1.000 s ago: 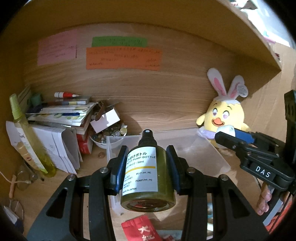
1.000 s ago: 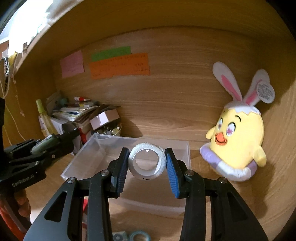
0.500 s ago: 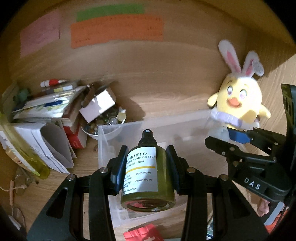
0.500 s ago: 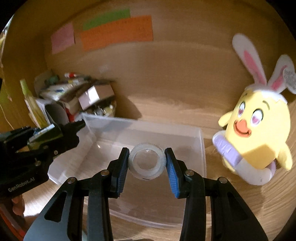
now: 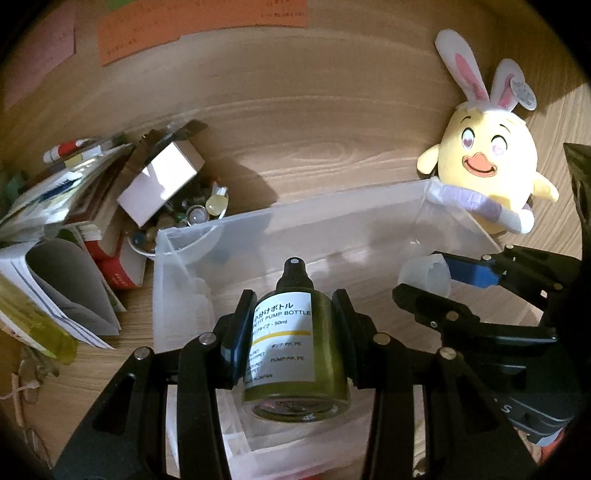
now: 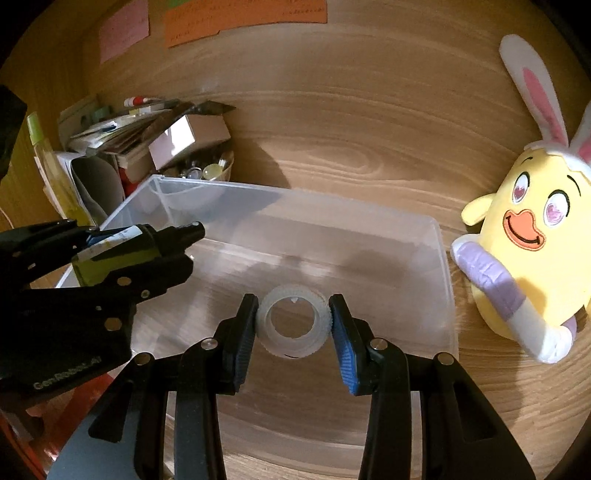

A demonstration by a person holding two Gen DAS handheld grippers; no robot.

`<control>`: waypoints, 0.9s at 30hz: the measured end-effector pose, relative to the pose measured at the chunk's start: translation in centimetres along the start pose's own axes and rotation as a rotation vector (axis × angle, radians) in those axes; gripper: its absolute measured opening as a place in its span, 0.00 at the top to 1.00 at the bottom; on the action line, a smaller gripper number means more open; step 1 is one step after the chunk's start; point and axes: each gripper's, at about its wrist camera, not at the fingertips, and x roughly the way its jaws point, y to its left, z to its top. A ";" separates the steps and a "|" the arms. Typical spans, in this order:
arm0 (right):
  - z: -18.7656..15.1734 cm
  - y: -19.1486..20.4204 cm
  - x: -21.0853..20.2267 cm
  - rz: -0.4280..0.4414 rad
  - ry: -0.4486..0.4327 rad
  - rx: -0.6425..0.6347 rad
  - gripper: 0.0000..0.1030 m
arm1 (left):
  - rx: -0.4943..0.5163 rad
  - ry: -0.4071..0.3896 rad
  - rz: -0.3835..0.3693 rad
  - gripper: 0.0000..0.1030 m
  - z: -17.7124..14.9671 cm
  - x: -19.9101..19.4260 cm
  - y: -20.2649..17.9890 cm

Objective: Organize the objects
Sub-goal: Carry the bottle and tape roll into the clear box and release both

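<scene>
My left gripper [image 5: 293, 328] is shut on a small green pump bottle [image 5: 295, 354] with a white label and black nozzle, held over the left half of a clear plastic bin [image 5: 332, 206]. The bottle also shows in the right wrist view [image 6: 122, 251]. My right gripper [image 6: 293, 319] is shut on a white tape roll [image 6: 293, 321], held over the middle of the bin [image 6: 439, 258]. In the left wrist view the right gripper [image 5: 436, 284] with the tape roll [image 5: 424, 273] sits over the bin's right part.
A yellow bunny-eared plush [image 6: 528, 236] leans at the bin's right, also in the left wrist view [image 5: 484, 170]. A pile of books, papers and a small cardboard box [image 5: 162, 181] over a bowl of trinkets [image 5: 192, 221] crowds the left. A wooden back wall carries sticky notes [image 6: 243, 18].
Both grippers have moved forward and tilted down over the bin, still holding their objects. The bin now fills more of both views.
</scene>
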 end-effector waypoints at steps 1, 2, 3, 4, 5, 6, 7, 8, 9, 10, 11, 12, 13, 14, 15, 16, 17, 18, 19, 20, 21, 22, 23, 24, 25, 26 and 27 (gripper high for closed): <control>0.0 0.0 0.0 -0.002 -0.001 -0.002 0.65 | 0.000 0.005 -0.001 0.60 0.0 0.2 0.0; 0.0 0.0 0.0 -0.004 -0.001 -0.003 0.65 | -0.002 0.009 -0.003 0.60 0.0 0.2 0.1; 0.0 0.0 0.0 -0.003 0.001 -0.005 0.65 | -0.004 0.012 -0.006 0.60 0.0 0.2 0.2; -0.1 0.1 0.0 -0.002 0.003 -0.006 0.65 | -0.005 0.013 -0.007 0.60 0.0 0.2 0.2; -0.1 0.1 0.1 0.002 0.009 -0.008 0.64 | -0.009 0.013 -0.010 0.59 0.0 0.1 0.3; -0.1 0.2 0.2 0.006 0.015 -0.008 0.63 | -0.012 0.013 -0.016 0.58 0.1 0.0 0.4; -0.2 0.2 0.2 0.008 0.016 -0.004 0.60 | -0.014 0.009 -0.015 0.57 0.1 -0.1 0.6; -0.2 0.2 0.2 0.008 0.015 -0.001 0.57 | -0.017 0.003 -0.013 0.54 0.1 -0.3 0.7; -0.2 0.2 0.2 0.005 0.014 0.000 0.56 | -0.020 -0.001 -0.014 0.52 0.1 -0.5 0.8; -0.2 0.2 0.2 0.005 0.012 0.000 0.55 | -0.026 -0.005 -0.019 0.49 0.1 -0.7 0.9; -0.2 0.1 0.1 0.006 0.009 0.001 0.54 | -0.032 -0.009 -0.023 0.47 0.1 -0.9 1.1; -0.2 0.2 0.0 0.007 0.006 0.002 0.53 | -0.036 -0.014 -0.026 0.47 0.2 -1.1 1.2; -0.1 0.2 -0.2 0.008 0.001 0.003 0.50 | -0.038 -0.018 -0.027 0.47 0.2 -1.3 1.1; -0.1 0.2 -0.5 0.006 -0.007 0.002 0.46 | -0.040 -0.023 -0.027 0.47 0.3 -1.5 1.2; -0.1 0.2 -0.7 0.004 -0.013 0.000 0.45 | -0.041 -0.029 -0.028 0.46 0.3 -1.8 1.2; 0.0 0.2 -0.9 0.000 -0.021 -0.002 0.43 | -0.041 -0.036 -0.029 0.45 0.3 -2.2 1.3; 0.1 0.2 -1.3 -0.007 -0.032 -0.005 0.43 | -0.043 -0.045 -0.026 0.41 0.3 -2.6 1.3; 0.2 0.2 -1.8 -0.015 -0.042 -0.008 0.42 | -0.046 -0.057 -0.023 0.39 0.3 -3.1 1.4; 0.2 0.1 -2.3 -0.027 -0.054 -0.008 0.42 | -0.051 -0.073 -0.016 0.36 0.2 -3.7 1.4; 0.3 0.0 -2.8 -0.035 -0.065 -0.006 0.41 | -0.055 -0.085 -0.010 0.34 0.2 -4.2 1.4; 0.3 -0.1 -3.2 -0.036 -0.071 -0.004 0.39 | -0.056 -0.095 -0.009 0.33 0.1 -4.6 1.4; 0.3 -0.3 -3.7 -0.034 -0.076 0.002 0.34 | -0.055 -0.106 -0.009 0.29 0.1 -5.2 1.3; 0.2 -0.4 -4.2 -0.032 -0.084 0.010 0.30 | -0.055 -0.116 -0.008 0.26 0.0 -5.7 1.2; 0.0 -0.6 -4.7 -0.030 -0.090 0.017 0.29 | -0.053 -0.127 -0.005 0.24 -0.2 -6.2 1.1; -0.1 -0.7 -5.0 -0.032 -0.093 0.020 0.29 | -0.051 -0.138 0.001 0.20 -0.3 -6.8 0.9; -0.3 -0.7 -5.5 -0.033 -0.097 0.023 0.28 | -0.047 -0.149 0.008 0.16 -0.5 -7.3 0.7; -0.5 -0.7 -5.9 -0.033 -0.102 0.023 0.28 | -0.043 -0.157 0.012 0.15 -0.6 -7.7 0.6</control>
